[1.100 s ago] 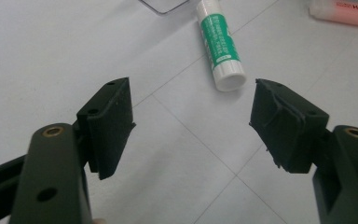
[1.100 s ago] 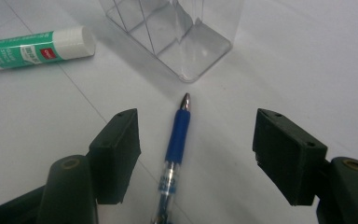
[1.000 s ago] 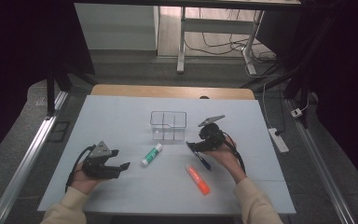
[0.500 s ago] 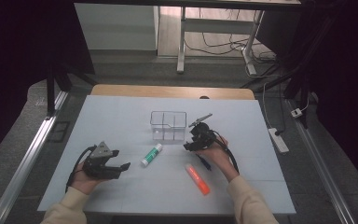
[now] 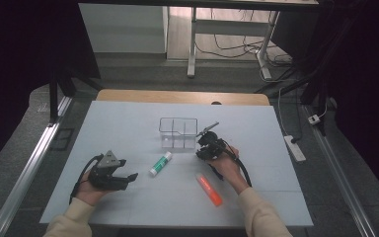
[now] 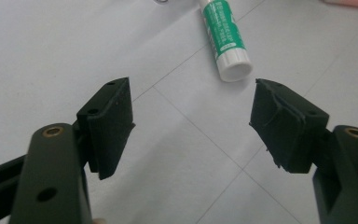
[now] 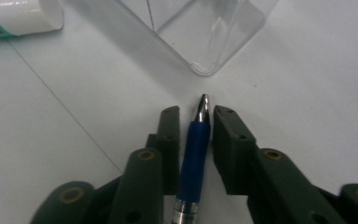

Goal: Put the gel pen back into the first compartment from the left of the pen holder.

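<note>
Pen [image 7: 193, 154] between shut right gripper [image 7: 196, 114] jaws

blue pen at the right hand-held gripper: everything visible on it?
The blue pen has a dark blue, plastic-looking barrel, a silver metal tip and a silver band lower down. It lies on the white table, tip toward a corner of the clear plastic box without touching it. The right hand-held gripper has just been closing and now clamps the barrel from both sides.

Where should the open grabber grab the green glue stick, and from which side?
Grip the green glue stick across the middle of its round body, coming straight down from above. It lies flat on the table with free space along both long sides, so the open left gripper can straddle it there.
</note>
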Available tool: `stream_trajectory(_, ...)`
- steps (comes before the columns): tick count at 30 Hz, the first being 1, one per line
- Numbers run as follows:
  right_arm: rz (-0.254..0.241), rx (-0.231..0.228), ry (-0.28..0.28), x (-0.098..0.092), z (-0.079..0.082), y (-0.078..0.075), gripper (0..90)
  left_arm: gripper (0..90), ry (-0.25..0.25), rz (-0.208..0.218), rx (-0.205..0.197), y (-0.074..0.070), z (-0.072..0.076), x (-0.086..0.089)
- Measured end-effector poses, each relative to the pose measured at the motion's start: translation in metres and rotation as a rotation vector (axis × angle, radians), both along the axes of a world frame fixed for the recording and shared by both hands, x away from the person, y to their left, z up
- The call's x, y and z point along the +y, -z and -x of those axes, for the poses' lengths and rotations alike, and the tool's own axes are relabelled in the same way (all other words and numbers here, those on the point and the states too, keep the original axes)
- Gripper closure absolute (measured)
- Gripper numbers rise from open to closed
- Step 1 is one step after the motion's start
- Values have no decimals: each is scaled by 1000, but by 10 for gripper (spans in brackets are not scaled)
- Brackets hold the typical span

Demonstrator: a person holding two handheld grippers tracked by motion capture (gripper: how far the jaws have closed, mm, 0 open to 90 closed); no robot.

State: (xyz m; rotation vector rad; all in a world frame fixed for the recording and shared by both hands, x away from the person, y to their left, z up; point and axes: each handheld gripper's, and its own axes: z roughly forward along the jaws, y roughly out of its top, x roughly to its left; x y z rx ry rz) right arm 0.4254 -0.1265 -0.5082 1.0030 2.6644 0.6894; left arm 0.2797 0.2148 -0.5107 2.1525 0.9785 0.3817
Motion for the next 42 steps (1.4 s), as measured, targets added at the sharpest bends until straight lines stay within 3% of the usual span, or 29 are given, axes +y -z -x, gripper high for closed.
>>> stream_trajectory(3, -18, 11, 23, -2, -1, 0, 788, 297, 4, -4, 1, 0, 0, 0)
stream_trajectory(12, -33, 2, 11, -3, 0, -1, 800, 297, -1, -6, 0, 1, -1, 1)
stream_trajectory(22, -96, -53, -7, -13, 3, -17, 802, 297, -2, -7, -3, 1, 0, 2)
stream_trajectory(42, -257, -152, 28, -39, 6, -48, 803, 297, -6, -4, -5, 1, -1, 4)
